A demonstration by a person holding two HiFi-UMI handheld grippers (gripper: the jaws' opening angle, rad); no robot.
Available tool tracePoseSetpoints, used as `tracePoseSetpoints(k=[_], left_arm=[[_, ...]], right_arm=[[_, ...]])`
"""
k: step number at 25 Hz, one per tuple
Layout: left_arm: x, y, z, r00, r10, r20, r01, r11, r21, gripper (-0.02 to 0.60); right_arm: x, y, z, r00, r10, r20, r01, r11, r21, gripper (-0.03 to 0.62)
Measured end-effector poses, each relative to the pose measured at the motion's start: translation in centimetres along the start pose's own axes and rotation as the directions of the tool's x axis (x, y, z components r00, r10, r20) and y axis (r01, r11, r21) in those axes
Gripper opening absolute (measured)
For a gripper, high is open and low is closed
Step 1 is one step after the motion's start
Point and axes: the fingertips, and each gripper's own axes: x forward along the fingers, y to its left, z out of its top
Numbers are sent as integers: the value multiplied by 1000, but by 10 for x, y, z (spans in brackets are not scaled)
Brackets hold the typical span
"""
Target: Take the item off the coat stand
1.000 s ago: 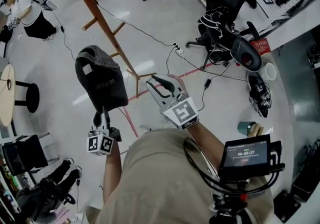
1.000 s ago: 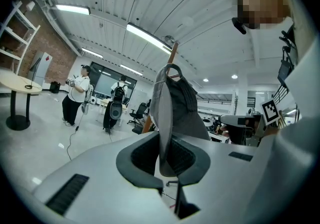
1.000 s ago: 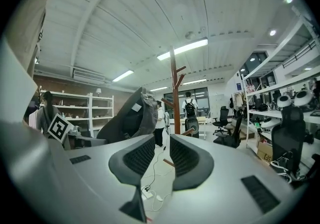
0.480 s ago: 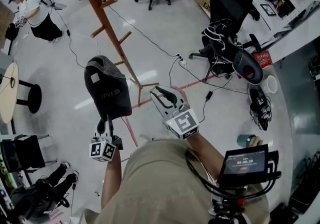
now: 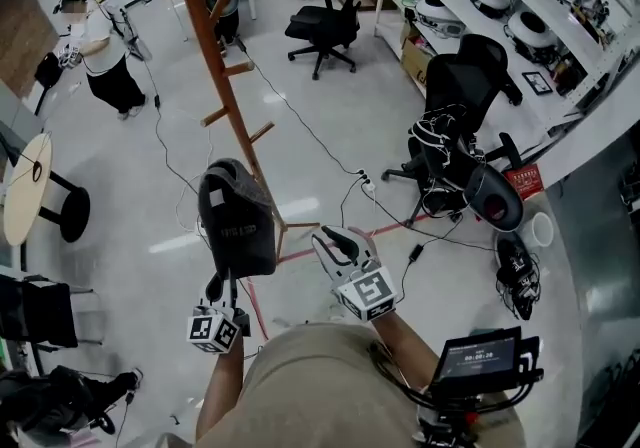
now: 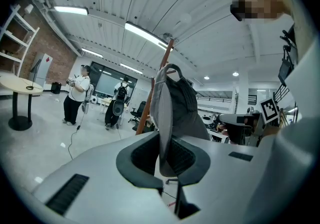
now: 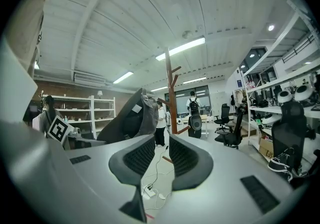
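Our left tool [image 5: 224, 282] clamps its 2 jaws narrowly on the brim of a dark grey cap [image 5: 238, 220], which stands up above the tool, clear of the wooden coat stand [image 5: 205, 46]. The cap hangs on no peg. It sits on our side of the stand, low against the pole in the head view. In the left gripper view the brim runs edge-on between the pads of the left tool [image 6: 167, 160], with the cap [image 6: 180, 103] rising in front of the stand's pole [image 6: 147, 113].

Our right tool [image 5: 338, 239] waits to the right of the stand's foot with its jaws spread wide and nothing between them. Its own view shows the right tool [image 7: 156, 155] open, the stand [image 7: 172, 93] straight ahead and the cap [image 7: 131, 118] left of the stand, apart from it.

Beyond the stand a person in a white top [image 5: 100, 51] stands on the pale floor [image 5: 330, 126]. A black office chair [image 5: 322, 28] sits to the stand's right.
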Motion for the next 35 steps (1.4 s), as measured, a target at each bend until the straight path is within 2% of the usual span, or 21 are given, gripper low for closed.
tracePoseSetpoints(k=[6, 11, 15, 19, 24, 27, 31, 32, 35], left_arm=[[1, -4, 1, 1000, -19, -7, 19, 1000, -5, 34], [23, -44, -25, 1000, -18, 9, 18, 1000, -4, 34], [28, -54, -35, 1000, -11, 14, 11, 1000, -7, 34], [37, -83, -55, 1000, 6, 8, -5, 1000, -17, 34], [39, -92, -57, 1000, 8, 6, -8, 1000, -14, 34], [39, -94, -54, 1000, 12, 1, -12, 1000, -9, 34], [39, -95, -48, 1000, 11, -1, -11, 1000, 2, 34], [40, -95, -45, 1000, 10, 2, -10, 1000, 3, 34], [46, -97, -36, 1000, 3, 13, -3, 1000, -12, 34]], right_arm=[[-9, -3, 1, 1000, -27, -15, 27, 1000, -5, 95], [-40, -50, -18, 1000, -24, -2, 24, 1000, 19, 95], [-51, -66, -25, 1000, -31, -5, 31, 999, 13, 95], [-75, -93, -33, 1000, -17, 13, 17, 999, 31, 95], [-85, -101, -23, 998, -13, 61, 11, 999, 37, 95], [-91, -102, -12, 996, -15, 90, 12, 999, 32, 43], [-94, -98, -2, 995, 1, 99, -4, 999, 36, 37], [-95, -99, -1, 995, -2, 98, -4, 999, 54, 35], [-102, -106, 15, 991, -5, 137, -23, 979, 201, 35]])
